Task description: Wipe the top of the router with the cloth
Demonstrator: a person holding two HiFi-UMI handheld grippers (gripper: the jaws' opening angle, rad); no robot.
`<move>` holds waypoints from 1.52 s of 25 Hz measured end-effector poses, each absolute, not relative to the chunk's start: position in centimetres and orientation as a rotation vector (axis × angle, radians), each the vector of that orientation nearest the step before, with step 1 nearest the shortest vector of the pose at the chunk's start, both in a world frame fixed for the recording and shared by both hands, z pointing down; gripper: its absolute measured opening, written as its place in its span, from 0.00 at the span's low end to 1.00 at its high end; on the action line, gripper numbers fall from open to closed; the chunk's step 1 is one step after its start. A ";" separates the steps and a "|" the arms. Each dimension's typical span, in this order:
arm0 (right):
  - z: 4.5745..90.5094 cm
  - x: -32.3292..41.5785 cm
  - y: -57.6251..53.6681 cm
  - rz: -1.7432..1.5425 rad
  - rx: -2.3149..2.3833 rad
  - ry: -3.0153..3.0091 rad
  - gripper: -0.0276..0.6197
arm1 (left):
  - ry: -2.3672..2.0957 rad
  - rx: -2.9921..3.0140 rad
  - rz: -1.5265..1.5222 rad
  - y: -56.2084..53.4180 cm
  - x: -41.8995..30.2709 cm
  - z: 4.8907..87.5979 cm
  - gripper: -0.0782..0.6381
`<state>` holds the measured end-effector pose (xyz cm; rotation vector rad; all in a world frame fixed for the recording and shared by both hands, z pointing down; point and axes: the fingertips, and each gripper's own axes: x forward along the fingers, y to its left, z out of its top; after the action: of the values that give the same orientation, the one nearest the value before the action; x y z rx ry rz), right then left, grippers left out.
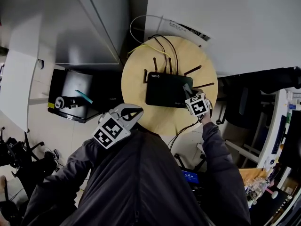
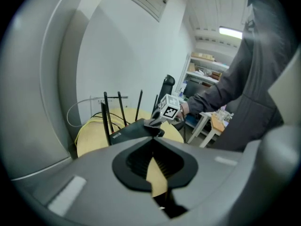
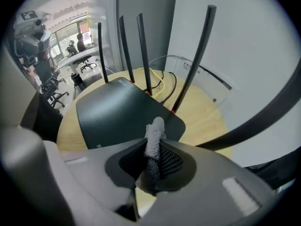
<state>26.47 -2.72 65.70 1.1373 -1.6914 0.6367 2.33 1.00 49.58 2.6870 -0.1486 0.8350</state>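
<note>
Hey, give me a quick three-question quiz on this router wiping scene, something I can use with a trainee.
1. True or false: the left gripper holds the cloth.
2. The router sits on: A) a round wooden table; B) the floor; C) a shelf.
3. Fill in: the router's casing is ___ in colour.

Key: 1 false, the right gripper is shut on it; 2 A; 3 black.

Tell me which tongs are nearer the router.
Right. The right tongs, shut on the cloth, sit over the router's right end; the left tongs hang at the table's near edge, off the router.
</note>
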 end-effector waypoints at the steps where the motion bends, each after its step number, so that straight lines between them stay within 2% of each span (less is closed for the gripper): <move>1: 65.7 26.2 -2.0 0.639 1.113 -1.698 0.10 | -0.151 2.686 0.833 1.0 2.3 49.6 0.11; 8: 66.0 24.0 5.1 0.707 1.051 -1.741 0.10 | -0.119 2.701 0.832 1.4 2.7 49.5 0.11; 13: 66.3 24.2 5.1 0.779 1.120 -1.745 0.10 | -0.063 2.710 0.844 2.2 3.3 49.6 0.11; 25: 53.7 17.8 4.9 0.824 1.451 -2.067 0.10 | 0.032 2.755 0.842 2.4 4.8 48.9 0.11; 38: 52.6 17.4 5.3 0.742 1.488 -2.034 0.10 | 0.108 2.788 0.849 2.8 5.8 49.1 0.11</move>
<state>17.43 5.28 52.56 1.4882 -2.0338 0.7415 5.79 2.80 49.10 2.7877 0.1077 0.8491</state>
